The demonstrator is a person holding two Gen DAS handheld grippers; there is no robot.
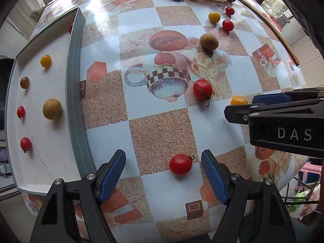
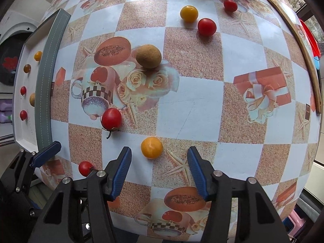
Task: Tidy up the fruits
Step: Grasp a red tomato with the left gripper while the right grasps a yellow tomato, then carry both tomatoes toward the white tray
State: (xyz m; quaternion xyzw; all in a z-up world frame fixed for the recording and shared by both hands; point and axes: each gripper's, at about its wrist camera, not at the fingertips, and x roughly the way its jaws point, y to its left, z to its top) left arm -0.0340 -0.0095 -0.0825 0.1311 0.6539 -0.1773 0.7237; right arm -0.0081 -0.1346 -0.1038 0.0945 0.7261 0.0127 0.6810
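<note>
While both grippers gape, the red tomato (image 1: 180,164) sits unobstructed between left fingers (image 1: 112,176).

- Counter (image 2: 192,105) under a glossy checkered cloth printed with cups, roses and gift boxes.
- Pink plastic stool (image 1: 309,174) at four o'clock, beyond the counter's edge.

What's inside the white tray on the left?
The white tray holds five small fruits in view: two red tomatoes, one yellow, two brownish. Its raised grey rim covers part of the floor.

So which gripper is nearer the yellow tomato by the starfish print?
Right. The right gripper is open just short of the yellow tomato; the left gripper is open around a red tomato.
</note>
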